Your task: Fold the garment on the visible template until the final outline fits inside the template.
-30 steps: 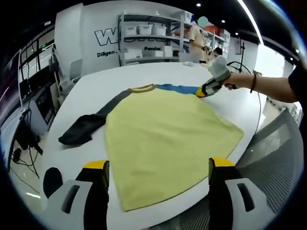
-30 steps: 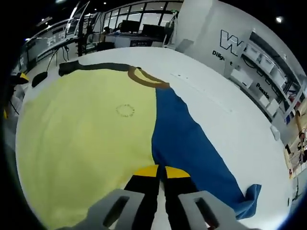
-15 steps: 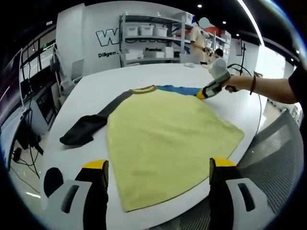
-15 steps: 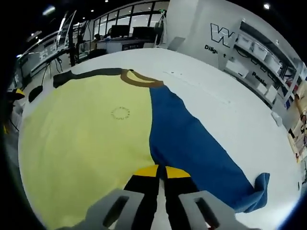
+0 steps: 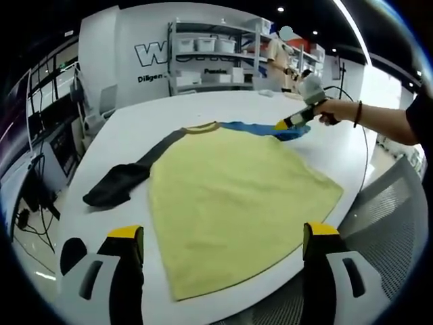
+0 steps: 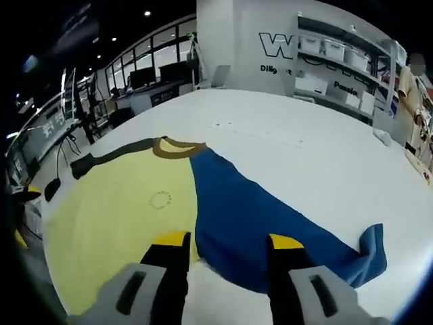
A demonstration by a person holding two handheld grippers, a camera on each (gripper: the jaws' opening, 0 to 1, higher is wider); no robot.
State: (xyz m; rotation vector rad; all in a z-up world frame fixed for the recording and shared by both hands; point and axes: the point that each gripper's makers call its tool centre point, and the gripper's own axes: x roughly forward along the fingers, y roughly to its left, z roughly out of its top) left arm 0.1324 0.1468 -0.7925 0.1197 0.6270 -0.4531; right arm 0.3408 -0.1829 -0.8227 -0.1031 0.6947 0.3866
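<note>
Yellow cloth shirt (image 5: 233, 196) flat on the white round counter (image 5: 135, 128), both claws open.
Long axis runs hem at the near edge to brown collar (image 6: 177, 146) toward the shelving rack (image 5: 216, 57); dark grey sleeve (image 5: 125, 177) left, blue sleeve (image 6: 270, 220) right. Left claw (image 5: 220, 237) wide open, empty, off the hem. Right claw (image 6: 226, 241) parted, straddling the blue sleeve, gripping nothing. Grey mesh chair (image 5: 385, 223) beside the counter.

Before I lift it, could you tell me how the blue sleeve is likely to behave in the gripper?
Probably floppy: the blue sleeve lies flat on the white table, its cuff end already curled over. It looks thin and light, so it should drape and sag rather than hold shape. Lifting it may also tug the yellow body along.
</note>
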